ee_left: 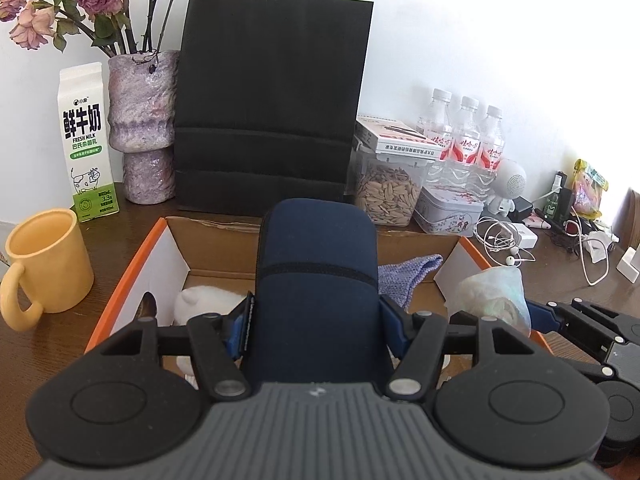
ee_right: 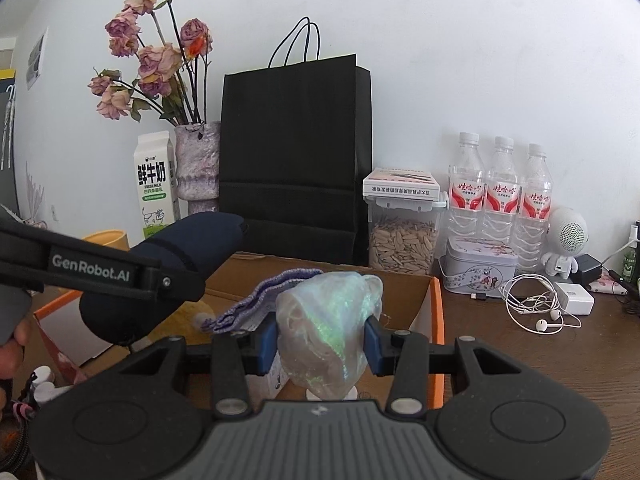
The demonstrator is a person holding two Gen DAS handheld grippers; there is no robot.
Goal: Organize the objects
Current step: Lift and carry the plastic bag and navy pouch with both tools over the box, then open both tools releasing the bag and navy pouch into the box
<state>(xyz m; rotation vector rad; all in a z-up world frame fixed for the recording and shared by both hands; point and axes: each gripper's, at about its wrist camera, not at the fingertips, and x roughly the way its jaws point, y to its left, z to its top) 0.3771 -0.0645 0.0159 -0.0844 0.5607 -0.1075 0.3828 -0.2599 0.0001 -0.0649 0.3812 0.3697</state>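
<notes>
My left gripper (ee_left: 316, 326) is shut on a navy zippered case (ee_left: 316, 280), held over the open cardboard box (ee_left: 224, 226) with orange edges. Inside the box lie a white plush toy (ee_left: 200, 304) and a lilac knitted cloth (ee_left: 404, 274). My right gripper (ee_right: 320, 340) is shut on a crumpled iridescent sheer pouch (ee_right: 328, 328), over the box's right part (ee_right: 436, 312). The pouch (ee_left: 496, 296) and the right gripper's arm show at the right of the left wrist view. The navy case (ee_right: 180, 264) and the left gripper's side show at the left of the right wrist view.
Behind the box stand a black paper bag (ee_left: 272, 100), a vase of dried roses (ee_left: 142, 128), a milk carton (ee_left: 86, 140) and a yellow mug (ee_left: 44, 264). To the right are a seed jar (ee_right: 402, 240), three water bottles (ee_right: 500, 192), a tin (ee_right: 478, 266), earphones (ee_right: 536, 312) and cables.
</notes>
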